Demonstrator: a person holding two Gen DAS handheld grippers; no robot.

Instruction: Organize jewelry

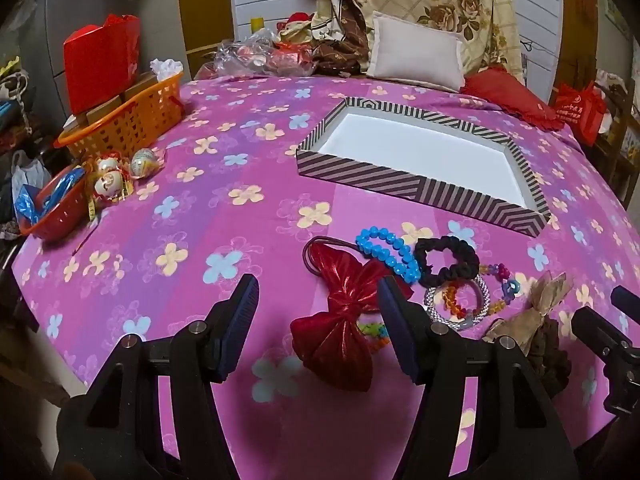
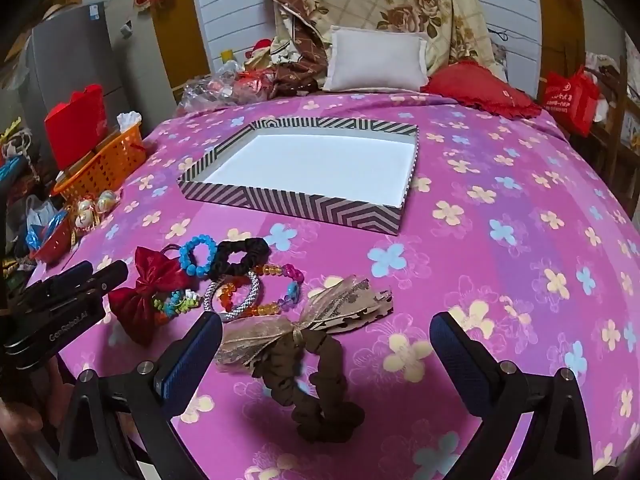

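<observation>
On the pink flowered bedspread lies a cluster of accessories: a red bow hair tie, a blue bead bracelet, a black scrunchie, a silver bangle, a multicolour bead bracelet and a brown scrunchie with a beige bow. A striped shallow box with a white floor lies empty beyond them. My left gripper hovers open over the red bow. My right gripper hovers open over the brown scrunchie.
An orange basket with boxes, a red bowl and painted eggs crowd the bed's left edge. Pillows and a red cushion lie at the head. The bedspread's right side is bare.
</observation>
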